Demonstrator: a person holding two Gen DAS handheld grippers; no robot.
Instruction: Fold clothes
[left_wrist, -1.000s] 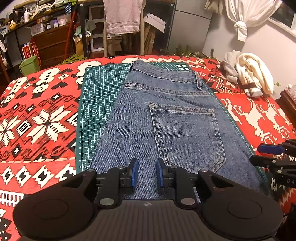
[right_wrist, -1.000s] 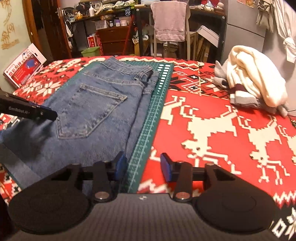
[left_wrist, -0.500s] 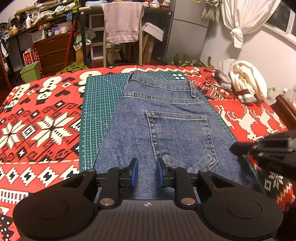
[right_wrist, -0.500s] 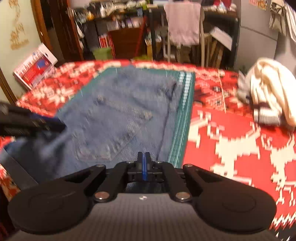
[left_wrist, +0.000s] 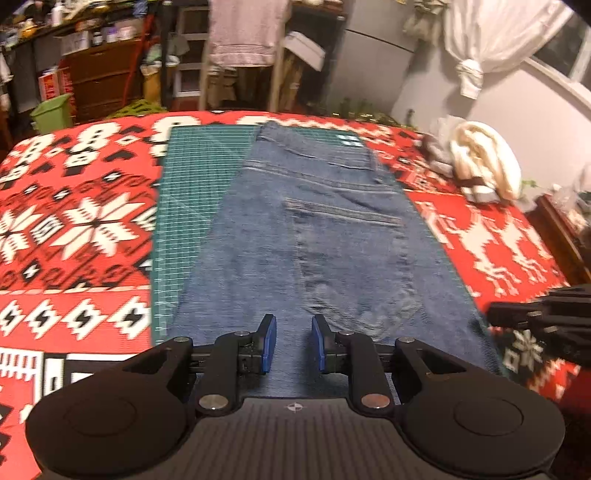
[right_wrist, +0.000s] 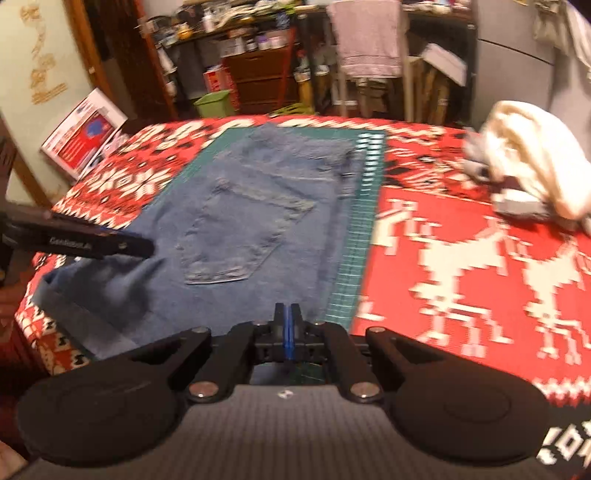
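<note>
Blue jeans (left_wrist: 314, 229) lie flat, back pocket up and waistband at the far end, on a green cutting mat (left_wrist: 199, 177). My left gripper (left_wrist: 293, 343) hovers open over the near end of the jeans with nothing between its blue pads. My right gripper (right_wrist: 287, 332) is shut, pads pressed together, above the near right edge of the jeans (right_wrist: 258, 206) and the mat (right_wrist: 354, 258). I see no fabric between its pads. The right gripper's tip (left_wrist: 495, 314) shows at the right in the left wrist view. The left gripper's finger (right_wrist: 144, 247) shows at the left in the right wrist view.
A red patterned blanket (left_wrist: 74, 221) covers the surface. A cream and grey pile of clothes (right_wrist: 532, 170) lies at the far right. Behind stand a chair with a pink towel (left_wrist: 243, 33), a green bin (left_wrist: 51, 114) and cluttered shelves. A boxed item (right_wrist: 85, 140) leans at the left wall.
My right gripper closed from open to shut and shifted left over the jeans' edge. Both views have pulled back and risen slightly, with motion blur. The jeans stay flat.
</note>
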